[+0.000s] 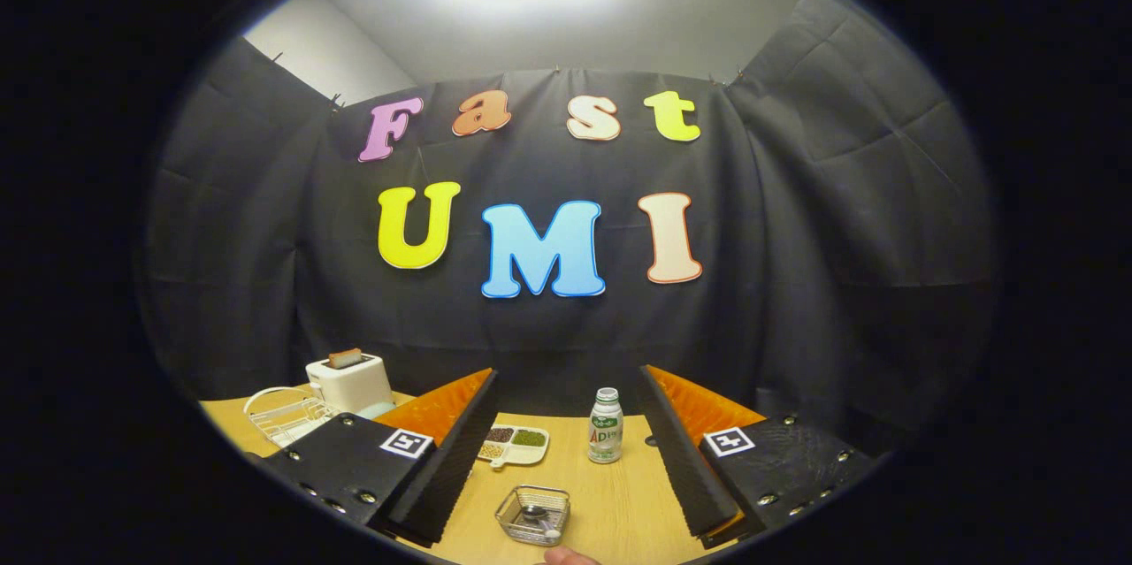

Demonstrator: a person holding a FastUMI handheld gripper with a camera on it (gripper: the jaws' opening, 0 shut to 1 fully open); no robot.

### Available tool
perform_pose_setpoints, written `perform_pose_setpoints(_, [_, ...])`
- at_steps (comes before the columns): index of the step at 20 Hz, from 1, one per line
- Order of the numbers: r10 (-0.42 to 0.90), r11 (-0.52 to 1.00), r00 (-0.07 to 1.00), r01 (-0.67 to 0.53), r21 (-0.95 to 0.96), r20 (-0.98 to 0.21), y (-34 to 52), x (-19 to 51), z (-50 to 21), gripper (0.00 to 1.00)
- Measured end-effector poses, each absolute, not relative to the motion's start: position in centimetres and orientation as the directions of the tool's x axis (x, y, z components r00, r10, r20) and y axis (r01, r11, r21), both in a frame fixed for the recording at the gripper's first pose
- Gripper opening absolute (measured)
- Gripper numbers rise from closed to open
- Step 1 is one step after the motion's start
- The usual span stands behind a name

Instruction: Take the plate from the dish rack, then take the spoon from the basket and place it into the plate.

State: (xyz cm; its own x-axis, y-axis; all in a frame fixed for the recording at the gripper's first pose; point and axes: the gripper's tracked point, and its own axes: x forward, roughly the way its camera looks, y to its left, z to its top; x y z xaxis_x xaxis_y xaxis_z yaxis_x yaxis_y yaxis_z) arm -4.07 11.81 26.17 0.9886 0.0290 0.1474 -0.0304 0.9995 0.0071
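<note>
My gripper (566, 450) stands open above the wooden table (637, 503), with nothing between its fingers. Between the fingers and low down sits a small wire basket (533, 515) with a spoon (536, 513) lying in it. A white wire dish rack (285, 416) stands at the table's left, beyond the left finger. I cannot make out a plate in it. A fingertip of a person's hand (568, 556) shows just below the basket.
A white toaster (350, 381) with a slice in its slot stands behind the dish rack. A divided white tray (515, 444) with beans and grains lies ahead of the basket. A small drink bottle (606, 426) stands upright near the right finger.
</note>
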Motion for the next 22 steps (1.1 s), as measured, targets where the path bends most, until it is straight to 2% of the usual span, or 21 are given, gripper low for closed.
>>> perform_pose_setpoints(6, [0.003, 1.0, 0.988, -0.005, 0.012, 0.155, 17.5, -4.8, 30.0, 0.96])
perform_pose_setpoints(14, [0.053, 0.999, 0.983, -0.051, -0.017, 0.175, 24.2, -3.7, 32.5, 0.96])
perform_pose_setpoints(17, [0.079, 0.997, 0.99, -0.081, 0.01, 0.121, 26.1, -2.8, 31.9, 0.96])
perform_pose_setpoints(22, [0.103, 0.994, 0.988, -0.096, 0.06, -0.119, 28.2, -0.2, 28.8, 0.96])
